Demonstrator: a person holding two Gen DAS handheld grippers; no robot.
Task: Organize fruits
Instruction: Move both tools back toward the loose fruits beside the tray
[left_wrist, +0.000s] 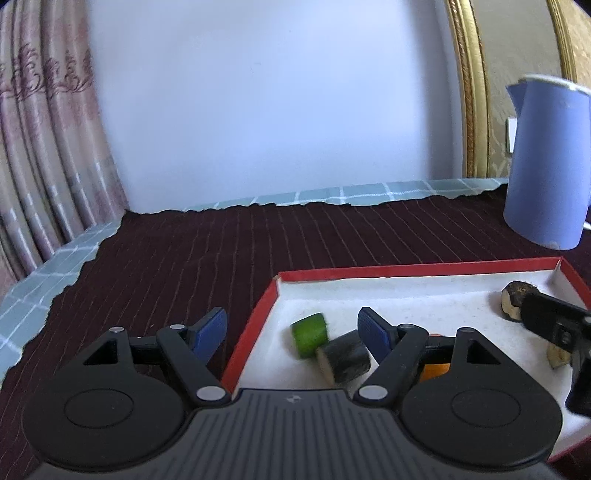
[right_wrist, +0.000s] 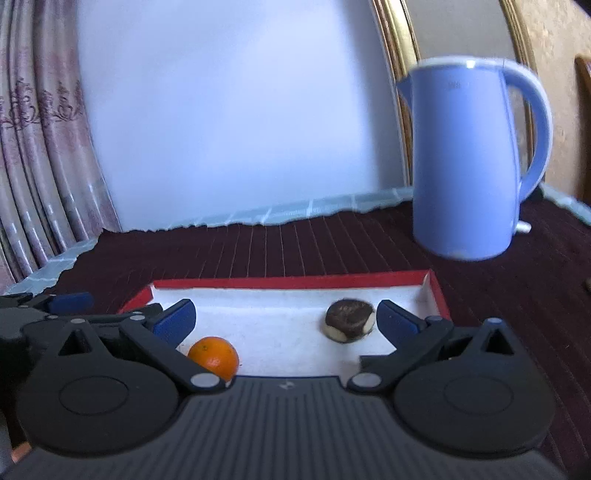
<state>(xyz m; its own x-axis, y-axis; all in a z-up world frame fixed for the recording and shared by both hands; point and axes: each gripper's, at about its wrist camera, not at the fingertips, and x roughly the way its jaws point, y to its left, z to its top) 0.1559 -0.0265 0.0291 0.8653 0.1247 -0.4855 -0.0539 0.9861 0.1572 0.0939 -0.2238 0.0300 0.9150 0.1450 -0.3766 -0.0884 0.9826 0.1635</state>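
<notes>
Left wrist view, tray: the red-rimmed tray (left_wrist: 255, 317) sits lower right on the dark-clothed desk (left_wrist: 184, 258); inside lie a green piece (left_wrist: 309, 334), a dark cut piece (left_wrist: 345, 357) touching it, and a dark round piece (left_wrist: 511, 299) far right.
Left wrist view, left hand-held gripper (left_wrist: 291, 330): jaws parted, nothing between the pads, straddling the tray's left rim and tilted gently down.
Left wrist view, progress: several pieces already in the tray, so sorting looks well along, I'd judge.
Right wrist view, fruit: an orange (right_wrist: 214, 357) at lower left of the tray floor, the dark-and-cream piece (right_wrist: 350, 320) right of centre.
Right wrist view, right hand-held gripper (right_wrist: 286, 322): spread wide, empty, angled slightly down over the tray.
Right wrist view, backdrop: a blue kettle (right_wrist: 465, 158) stands beyond the tray, upper right.
</notes>
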